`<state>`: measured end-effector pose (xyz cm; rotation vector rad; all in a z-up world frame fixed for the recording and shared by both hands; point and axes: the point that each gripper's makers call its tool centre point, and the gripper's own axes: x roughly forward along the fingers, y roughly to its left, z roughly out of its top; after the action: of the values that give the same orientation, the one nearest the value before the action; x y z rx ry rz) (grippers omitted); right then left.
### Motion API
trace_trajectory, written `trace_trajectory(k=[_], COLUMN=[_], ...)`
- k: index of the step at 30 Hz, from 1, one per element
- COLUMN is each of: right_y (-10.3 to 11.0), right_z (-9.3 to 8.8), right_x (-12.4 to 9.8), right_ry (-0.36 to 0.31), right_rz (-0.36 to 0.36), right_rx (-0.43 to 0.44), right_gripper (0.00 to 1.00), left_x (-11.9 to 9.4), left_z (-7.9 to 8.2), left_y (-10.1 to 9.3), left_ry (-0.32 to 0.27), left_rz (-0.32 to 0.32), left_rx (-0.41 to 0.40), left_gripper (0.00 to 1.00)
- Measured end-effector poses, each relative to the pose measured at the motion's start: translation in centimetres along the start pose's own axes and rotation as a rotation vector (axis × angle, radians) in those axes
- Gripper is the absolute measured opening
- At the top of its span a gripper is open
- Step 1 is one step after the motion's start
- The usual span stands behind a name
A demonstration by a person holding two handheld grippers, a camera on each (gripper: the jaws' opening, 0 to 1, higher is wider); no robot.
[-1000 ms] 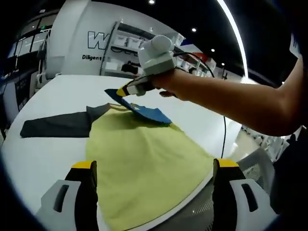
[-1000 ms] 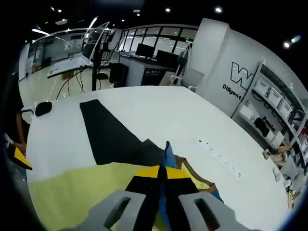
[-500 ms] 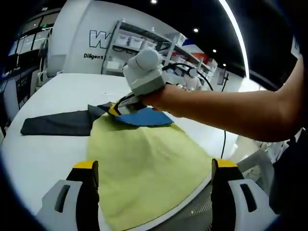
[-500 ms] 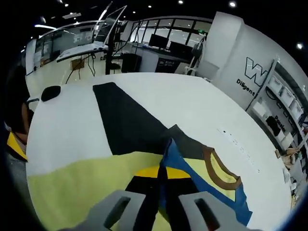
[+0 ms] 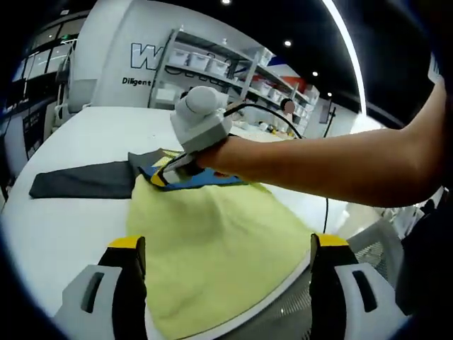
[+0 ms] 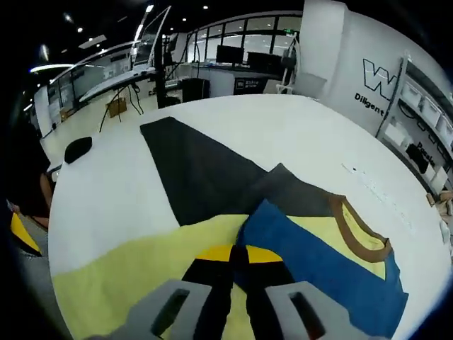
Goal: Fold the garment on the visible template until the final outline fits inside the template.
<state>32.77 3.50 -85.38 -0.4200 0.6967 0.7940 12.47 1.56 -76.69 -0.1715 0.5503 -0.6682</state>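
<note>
Between the right gripper (image 6: 237,256) jaws: blue sleeve (image 6: 333,273) of the garment (image 5: 212,248), clenched, laid across yellow body | dark template (image 6: 195,173) runs ahead-left of those jaws on the bench (image 6: 106,191), long axis away | left gripper (image 5: 225,244) jaws released, straddling near hem, farther from sleeve | right hand nearer.

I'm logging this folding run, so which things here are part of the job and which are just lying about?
Part of the job:
garment, yellow with a blue panel
dark template under it
right gripper, shut on the blue panel
left gripper, open

Lying about:
black object at the table edge
shelving
</note>
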Motion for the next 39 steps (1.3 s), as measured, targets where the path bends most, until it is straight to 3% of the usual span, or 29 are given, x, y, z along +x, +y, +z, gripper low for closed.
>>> trace_trajectory(k=[3, 16, 18, 19, 24, 27, 33, 39], right_y=[0.7, 1.5, 0.7, 0.7, 0.6, 1.3, 1.3, 2.1], right_z=[0.0, -0.4, 1.5, 1.6, 1.0, -0.8, -0.9, -0.8], right_x=[0.2, 0.7, -0.3, -0.5, -0.4, 0.3, 0.5, 0.4], right_ry=[-0.005, 0.004, -0.076, -0.08, -0.039, 0.023, 0.023, 0.018], right_rz=[0.033, 0.068, 0.018, 0.017, 0.025, 0.042, 0.048, 0.07], right_rx=[0.023, 0.055, 0.04, 0.049, 0.04, 0.025, 0.037, 0.03], right_gripper=[0.05, 0.06, 0.04, 0.04, 0.05, 0.05, 0.03, 0.08], left_x=[0.0, 0.1, 0.1, 0.1, 0.1, 0.0, 0.0, 0.1], left_z=[-0.1, -0.3, -0.3, -0.3, -0.5, -0.4, -0.2, -0.4], left_y=[0.0, 0.0, 0.0, 0.0, -0.4, -0.3, -0.4, -0.5], left_ry=[0.003, 0.013, 0.014, 0.014, 0.025, 0.021, 0.018, 0.027], left_rz=[-0.002, -0.005, -0.005, -0.006, -0.012, -0.01, -0.011, -0.015], left_rx=[0.0, 0.0, 0.003, 0.002, 0.012, 0.008, 0.005, 0.011], left_gripper=[0.92, 0.91, 0.91, 0.9, 0.9, 0.9, 0.9, 0.9])
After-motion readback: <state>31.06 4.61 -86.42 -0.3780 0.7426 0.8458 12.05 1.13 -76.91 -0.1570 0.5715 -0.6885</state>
